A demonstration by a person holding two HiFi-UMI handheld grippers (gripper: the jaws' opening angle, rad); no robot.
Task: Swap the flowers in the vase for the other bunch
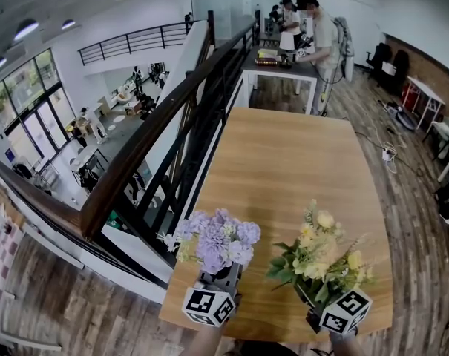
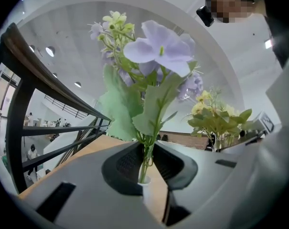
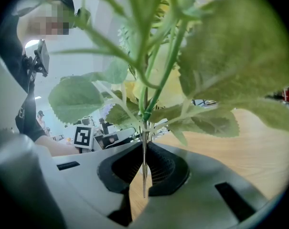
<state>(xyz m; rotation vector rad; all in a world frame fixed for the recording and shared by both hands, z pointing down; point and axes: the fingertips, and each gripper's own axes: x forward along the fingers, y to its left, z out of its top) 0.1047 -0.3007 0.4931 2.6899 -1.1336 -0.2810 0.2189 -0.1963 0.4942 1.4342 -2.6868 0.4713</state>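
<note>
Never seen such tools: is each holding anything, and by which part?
Left gripper: the purple flowers, by their stems just above the vase. Right gripper: the yellow bunch, by its bare lower stem.

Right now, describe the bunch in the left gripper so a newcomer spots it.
On the wooden table, go to the near edge, the side by the dark railing. The purple bunch stands there, held in the left gripper. Its neighbour, the yellow bunch, is yellow and green.

At left, bunch (image 1: pixel 218 239) in vase (image 2: pixel 149 194); other bunch (image 1: pixel 320 258) right, over table (image 1: pixel 283 162).
</note>
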